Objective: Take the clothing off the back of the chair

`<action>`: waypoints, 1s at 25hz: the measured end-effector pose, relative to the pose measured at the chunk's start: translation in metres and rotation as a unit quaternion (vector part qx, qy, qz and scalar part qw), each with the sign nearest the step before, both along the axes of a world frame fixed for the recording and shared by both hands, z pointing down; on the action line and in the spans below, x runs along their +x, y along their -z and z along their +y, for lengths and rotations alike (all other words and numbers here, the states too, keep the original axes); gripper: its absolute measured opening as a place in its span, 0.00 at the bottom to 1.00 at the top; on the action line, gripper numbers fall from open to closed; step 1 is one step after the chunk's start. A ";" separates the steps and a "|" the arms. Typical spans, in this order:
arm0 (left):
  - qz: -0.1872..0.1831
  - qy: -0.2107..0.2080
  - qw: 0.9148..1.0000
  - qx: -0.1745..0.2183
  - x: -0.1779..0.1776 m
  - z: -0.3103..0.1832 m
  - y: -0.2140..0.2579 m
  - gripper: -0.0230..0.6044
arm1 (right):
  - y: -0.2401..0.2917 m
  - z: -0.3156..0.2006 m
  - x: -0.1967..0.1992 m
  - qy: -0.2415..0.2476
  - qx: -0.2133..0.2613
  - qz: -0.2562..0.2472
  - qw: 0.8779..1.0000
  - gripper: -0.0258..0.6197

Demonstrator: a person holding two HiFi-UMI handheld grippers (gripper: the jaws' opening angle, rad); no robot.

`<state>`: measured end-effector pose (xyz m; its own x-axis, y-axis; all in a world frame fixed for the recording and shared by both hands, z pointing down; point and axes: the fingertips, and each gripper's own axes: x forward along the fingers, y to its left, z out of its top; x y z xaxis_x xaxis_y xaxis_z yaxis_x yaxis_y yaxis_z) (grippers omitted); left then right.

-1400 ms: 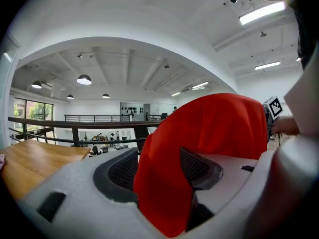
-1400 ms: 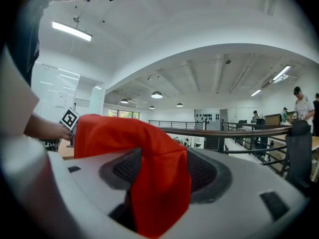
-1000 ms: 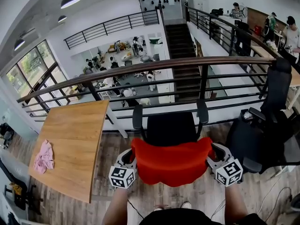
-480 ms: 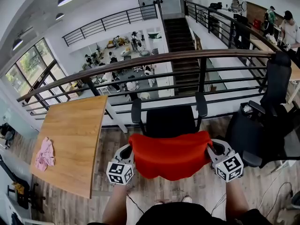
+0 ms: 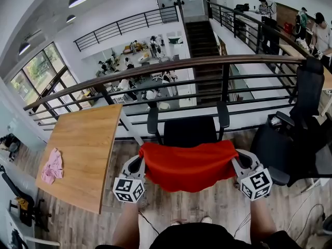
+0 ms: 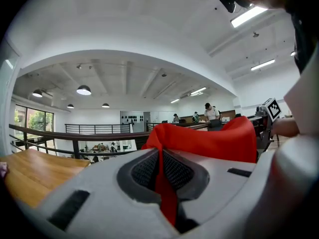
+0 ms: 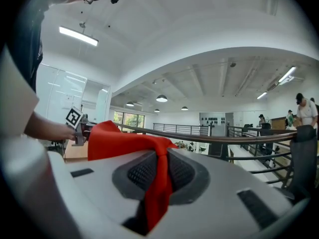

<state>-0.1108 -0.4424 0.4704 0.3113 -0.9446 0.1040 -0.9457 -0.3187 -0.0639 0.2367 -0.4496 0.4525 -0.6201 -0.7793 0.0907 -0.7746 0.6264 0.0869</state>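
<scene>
1. Head view: my left gripper (image 5: 139,164) and right gripper (image 5: 238,161) hold the red clothing (image 5: 189,165) by its two side edges. It is spread between them just behind the back of the black chair (image 5: 188,131). A second ago the cloth sagged in a rounded drape and my fingers stood apart at its edges. Now its top edge runs nearly straight from one gripper to the other and it sits a little higher. I cannot tell whether it still touches the chair back. The pink cloth (image 5: 53,166) lies on the wooden counter (image 5: 83,149) to my left, where it lay before.

2. Left gripper view: my fingers (image 6: 142,171) are clamped together on a fold of the red clothing (image 6: 209,141), which runs away to the right toward the other gripper's marker cube (image 6: 273,108).

3. Right gripper view: my fingers (image 7: 182,173) are likewise pressed shut on a bunched strip of the red clothing (image 7: 117,138). The cloth rises to the left toward the left gripper's marker cube (image 7: 74,117).
</scene>
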 end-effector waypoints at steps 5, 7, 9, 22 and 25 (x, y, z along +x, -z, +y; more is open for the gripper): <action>0.008 0.028 0.999 0.039 -0.003 0.026 0.026 0.08 | 0.023 0.012 0.001 0.017 0.019 -0.024 0.999 0.11; 0.012 0.036 0.998 0.058 0.000 0.035 0.040 0.08 | 0.031 0.017 0.001 0.024 0.032 -0.025 0.999 0.11; 0.013 0.038 0.996 0.075 0.004 0.044 0.052 0.08 | 0.037 0.023 0.000 0.032 0.047 -0.025 0.998 0.11; 0.065 0.015 0.986 0.151 0.014 0.093 0.109 0.08 | 0.080 0.076 -0.002 -0.004 0.154 0.024 0.988 0.12; 0.074 0.007 0.984 0.162 0.016 0.109 0.120 0.08 | 0.089 0.095 -0.006 -0.009 0.157 0.012 0.987 0.12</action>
<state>-0.0953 -0.3336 0.3502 0.2880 -0.9246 -0.2492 -0.9562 -0.2918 -0.0221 0.2310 -0.3550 0.3640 -0.6061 -0.7823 -0.1434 -0.7810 0.5513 0.2933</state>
